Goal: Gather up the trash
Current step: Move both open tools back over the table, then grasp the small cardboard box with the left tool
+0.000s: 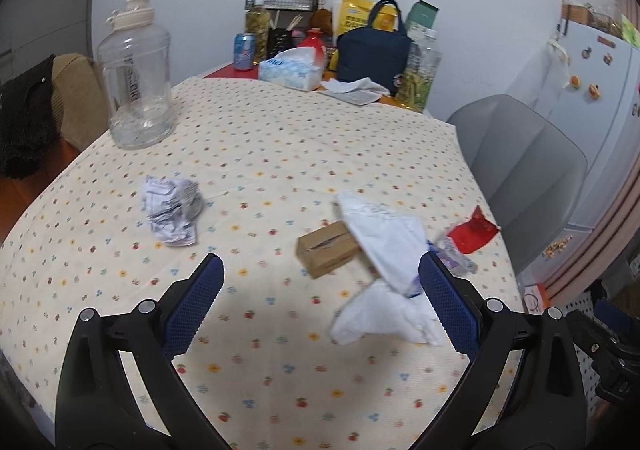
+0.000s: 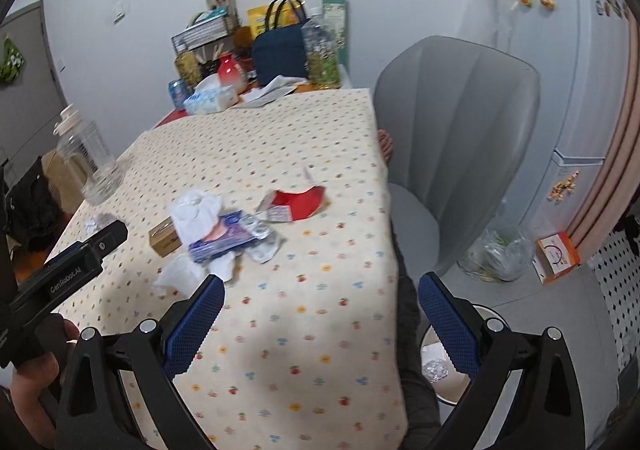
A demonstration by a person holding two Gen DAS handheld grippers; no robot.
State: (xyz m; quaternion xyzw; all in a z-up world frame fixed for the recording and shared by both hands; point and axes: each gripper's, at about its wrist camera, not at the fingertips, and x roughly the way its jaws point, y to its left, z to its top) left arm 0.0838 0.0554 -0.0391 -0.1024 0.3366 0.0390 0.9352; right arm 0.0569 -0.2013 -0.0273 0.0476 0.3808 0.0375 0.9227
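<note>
Trash lies on the dotted tablecloth point(image 1: 260, 138). In the left wrist view there is a crumpled printed paper point(image 1: 171, 210), a small brown cardboard box point(image 1: 326, 250), white tissue point(image 1: 384, 282) and a red wrapper point(image 1: 472, 232). My left gripper point(image 1: 320, 302) is open and empty, hovering above the cloth with the tissue by its right finger. In the right wrist view I see the white tissue point(image 2: 196, 214), a blue packet point(image 2: 224, 240), the red wrapper point(image 2: 298, 202) and the brown box point(image 2: 164, 238). My right gripper point(image 2: 320, 314) is open and empty at the table's right edge.
A clear water jug point(image 1: 136, 78) stands at the left. Bottles, a tissue box point(image 1: 290, 70) and a navy bag point(image 1: 374, 50) crowd the far end. A grey chair point(image 2: 452, 138) stands right of the table. A white bin point(image 2: 444, 362) sits on the floor below my right gripper.
</note>
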